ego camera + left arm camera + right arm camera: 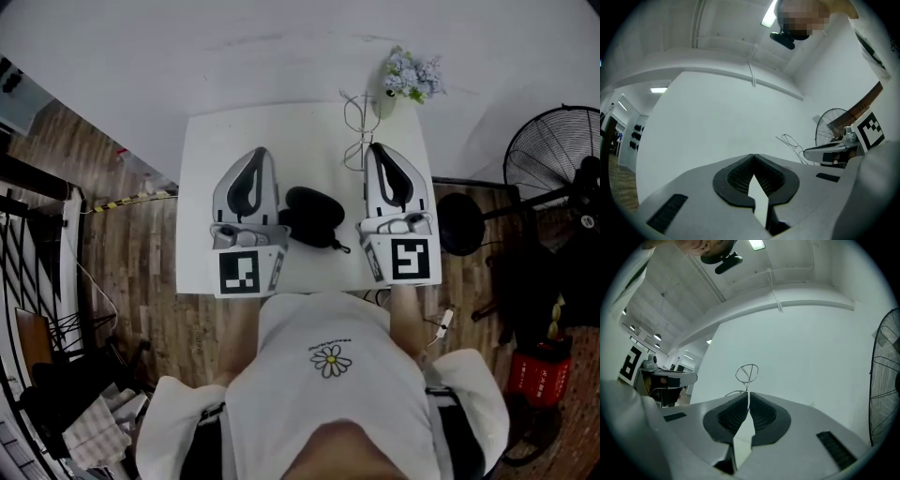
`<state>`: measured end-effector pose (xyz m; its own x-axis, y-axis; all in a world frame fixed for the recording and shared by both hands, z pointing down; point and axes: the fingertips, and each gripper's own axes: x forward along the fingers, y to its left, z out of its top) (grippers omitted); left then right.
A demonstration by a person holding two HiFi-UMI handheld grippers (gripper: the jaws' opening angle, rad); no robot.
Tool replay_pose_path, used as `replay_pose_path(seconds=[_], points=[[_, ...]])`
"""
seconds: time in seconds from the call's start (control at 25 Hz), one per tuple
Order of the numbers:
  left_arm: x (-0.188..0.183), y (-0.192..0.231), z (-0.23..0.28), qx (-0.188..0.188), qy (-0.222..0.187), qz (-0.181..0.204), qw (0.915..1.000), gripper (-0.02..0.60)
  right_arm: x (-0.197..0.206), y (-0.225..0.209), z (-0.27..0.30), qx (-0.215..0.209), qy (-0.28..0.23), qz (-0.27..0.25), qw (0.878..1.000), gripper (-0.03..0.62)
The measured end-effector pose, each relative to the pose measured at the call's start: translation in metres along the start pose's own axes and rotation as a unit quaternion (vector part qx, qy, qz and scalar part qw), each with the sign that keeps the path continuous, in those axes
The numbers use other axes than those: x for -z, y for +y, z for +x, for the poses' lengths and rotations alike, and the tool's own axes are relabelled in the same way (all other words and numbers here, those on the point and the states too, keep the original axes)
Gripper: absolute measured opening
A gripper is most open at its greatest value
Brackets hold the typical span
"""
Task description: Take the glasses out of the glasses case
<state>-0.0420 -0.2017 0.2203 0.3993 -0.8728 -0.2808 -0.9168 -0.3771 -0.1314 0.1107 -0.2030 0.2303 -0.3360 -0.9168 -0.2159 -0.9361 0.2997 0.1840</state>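
A black glasses case [314, 216] lies closed on the white table [211, 150], between my two grippers; no glasses show. My left gripper [258, 153] hovers just left of the case, my right gripper [375, 148] just right of it. Neither touches the case. In the left gripper view, the left gripper [753, 155] has its tips together with nothing between them. The right gripper [749, 394] in its own view is likewise shut and empty. Both point slightly upward at the white wall, so neither gripper view shows the case.
A small vase of pale flowers [410, 77] stands at the table's back right, with a looped white cable [356, 127] beside it. A standing fan [553, 150] and a dark round object [459, 223] are on the floor to the right of the table.
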Motion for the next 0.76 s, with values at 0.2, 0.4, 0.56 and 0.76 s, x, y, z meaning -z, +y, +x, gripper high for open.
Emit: replay_pose_path(seconds=[0.2, 0.4, 0.56, 0.76], points=[[0.002, 0.003, 0.003, -0.002, 0.002, 0.001, 1.0, 0.017, 0.003, 0.002, 0.003, -0.004, 0.003, 0.005, 1.0, 0.018], [0.003, 0.004, 0.005, -0.002, 0.003, 0.002, 1.0, 0.017, 0.007, 0.003, 0.005, -0.012, 0.01, 0.005, 1.0, 0.018], [0.006, 0.005, 0.007, -0.003, 0.003, 0.005, 1.0, 0.017, 0.014, 0.003, 0.006, -0.014, 0.021, 0.003, 1.0, 0.018], [0.008, 0.006, 0.007, -0.007, 0.006, 0.001, 1.0, 0.017, 0.015, 0.004, 0.008, -0.018, 0.02, 0.001, 1.0, 0.018]])
